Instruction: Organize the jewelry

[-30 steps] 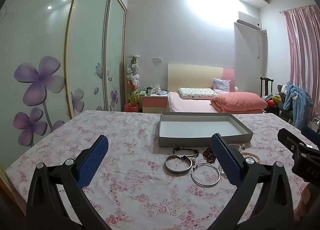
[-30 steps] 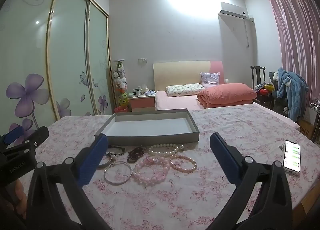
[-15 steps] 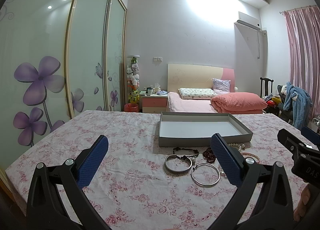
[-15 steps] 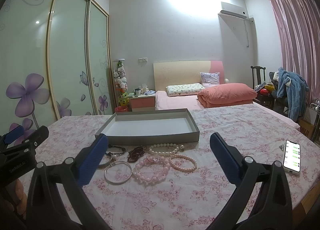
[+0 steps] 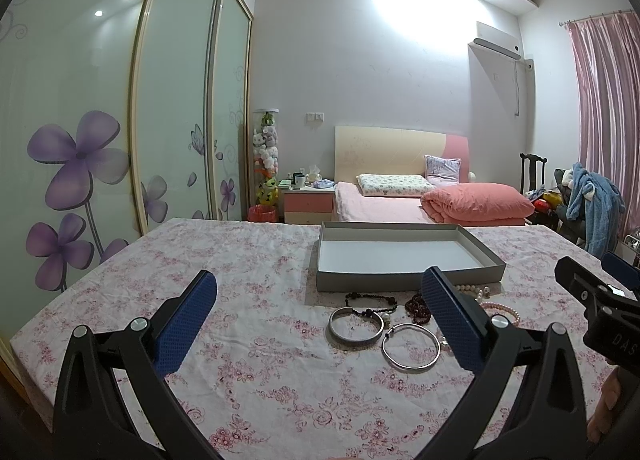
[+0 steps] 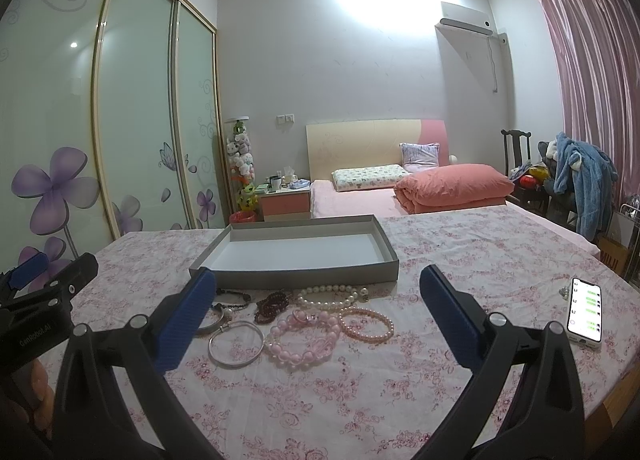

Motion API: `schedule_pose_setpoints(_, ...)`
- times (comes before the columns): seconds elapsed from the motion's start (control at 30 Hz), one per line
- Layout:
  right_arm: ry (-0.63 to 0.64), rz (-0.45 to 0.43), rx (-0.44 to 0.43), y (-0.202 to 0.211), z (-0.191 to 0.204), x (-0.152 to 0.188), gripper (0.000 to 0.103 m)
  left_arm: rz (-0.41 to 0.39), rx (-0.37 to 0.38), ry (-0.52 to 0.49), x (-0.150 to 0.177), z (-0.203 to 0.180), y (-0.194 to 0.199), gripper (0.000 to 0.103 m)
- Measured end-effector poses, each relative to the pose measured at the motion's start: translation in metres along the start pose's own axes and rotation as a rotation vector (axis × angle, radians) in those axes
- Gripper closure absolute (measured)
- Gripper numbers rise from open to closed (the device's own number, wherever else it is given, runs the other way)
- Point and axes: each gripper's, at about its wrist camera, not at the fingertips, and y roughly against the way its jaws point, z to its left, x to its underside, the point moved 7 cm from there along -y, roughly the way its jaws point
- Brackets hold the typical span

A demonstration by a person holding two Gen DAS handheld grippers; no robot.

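Bangles (image 6: 236, 343), pearl strands (image 6: 332, 297), pink beads (image 6: 302, 340), possibly garnet beads (image 6: 272, 304), beside grey tray (image 6: 296, 275), both hand-held grippers spread.

left gripper (image 5: 318, 314): black frame, silver pivot screws, blue dimpled pads (image 5: 184, 320) | right gripper (image 6: 316, 310): identical build | markings: white "GenRobot.AI" at left edge of right view, "DAS" at right edge of left view

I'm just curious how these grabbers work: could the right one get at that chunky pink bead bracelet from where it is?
Probably yes. The right gripper is open and the pink bracelet lies on the cloth straight ahead between its fingers, with nothing on top of it.
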Motion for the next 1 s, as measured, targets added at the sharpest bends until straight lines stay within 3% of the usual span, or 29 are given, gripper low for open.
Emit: schedule_pose_setpoints(1.0,-0.007,0.008,-0.001,-0.0045,0.0001,0.0044,0.004,0.004,0.001,0.0,0.0004,-0.0001,-0.0001,0.002)
